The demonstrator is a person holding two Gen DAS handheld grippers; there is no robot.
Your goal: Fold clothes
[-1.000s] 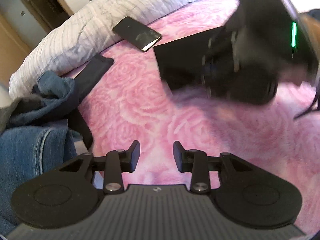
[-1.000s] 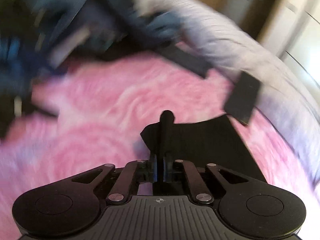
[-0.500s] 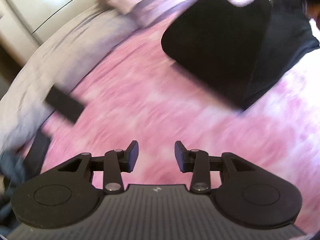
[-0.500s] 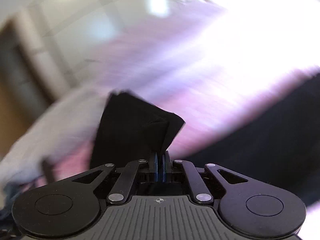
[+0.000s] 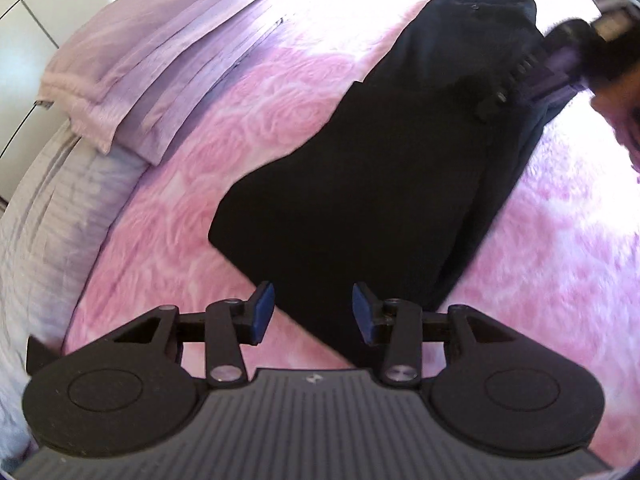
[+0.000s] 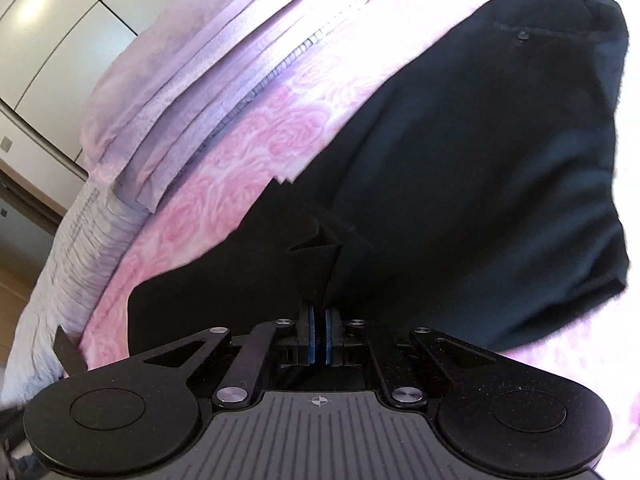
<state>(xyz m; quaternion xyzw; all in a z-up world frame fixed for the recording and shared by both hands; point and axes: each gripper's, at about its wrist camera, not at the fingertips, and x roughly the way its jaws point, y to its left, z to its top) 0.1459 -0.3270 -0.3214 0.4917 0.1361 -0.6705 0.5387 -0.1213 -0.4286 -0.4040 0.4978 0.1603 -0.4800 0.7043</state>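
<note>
Trousers (image 5: 384,184), black, lie spread on a pink rose-pattern blanket (image 5: 224,128) covering the bed; waistband end w/ a buttoned back pocket (image 6: 522,35) sits at the far side, leg part runs toward the cameras. In the right wrist view the far half of the fabric reads dark navy-ish where light hits it, near half pure black. Right gripper (image 6: 319,334) has its blue pads pinched tight on a small peak of the black cloth, which stands up in a little cone just ahead of the fingertips; rest of that layer drapes down onto the garment below. Left gripper (image 5: 313,312) hangs over the near hem corner of the trousers, jaws partway apart & just been opening, blue pads either side of the cloth edge but not pressing it, nothing held. Blanket surface is plush, washed out to near white at the far & right side by strong light. Along the left edge of the bed a lilac folded cover (image 5: 160,52) w/ a zip or stitched seam lies over a pale grey-white ribbed quilt (image 5: 52,216) that drops off the mattress side. Beyond the bed, left: white cupboard doors (image 6: 60,12) w/ thin dark gaps, bit of wood-tone floor or furniture lower left in the right wrist view. Top right of the left wrist view: blurred dark body of the other gripper & part of a hand (image 5: 616,108) holding it.
</note>
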